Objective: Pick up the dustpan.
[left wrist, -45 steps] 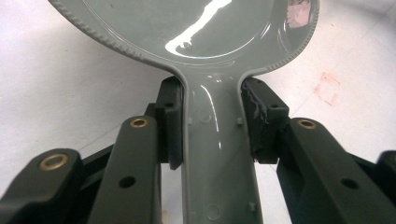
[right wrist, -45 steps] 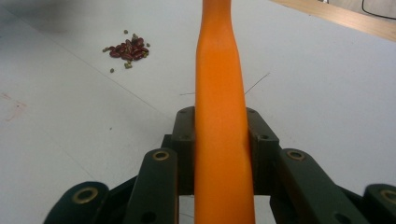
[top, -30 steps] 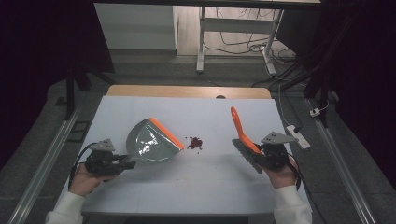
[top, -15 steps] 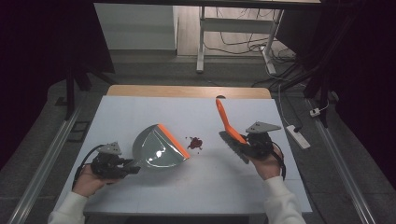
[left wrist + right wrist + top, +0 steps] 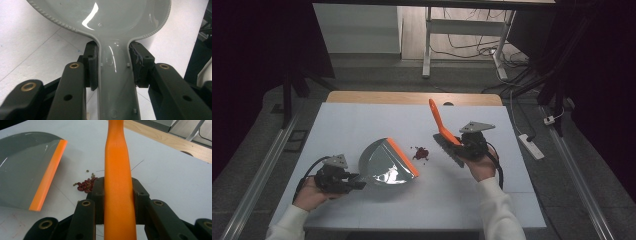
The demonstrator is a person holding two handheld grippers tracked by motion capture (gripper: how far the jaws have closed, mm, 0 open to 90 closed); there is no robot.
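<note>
High view: left gripper [image 5: 354,181] has its fingers [image 5: 91,65] pinching the grey dustpan [image 5: 387,162] handle; right gripper [image 5: 457,144] clamps the orange brush [image 5: 443,131] handle; red beans [image 5: 421,152] lie on the surface [image 5: 362,120] beyond both, between dustpan and brush.

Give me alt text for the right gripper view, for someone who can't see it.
The right gripper is clamped on the orange handle of a brush, which runs up the middle of the picture. Beyond it on the white table lies a small pile of dark red beans, with a grey dustpan with an orange lip at the left.
</note>
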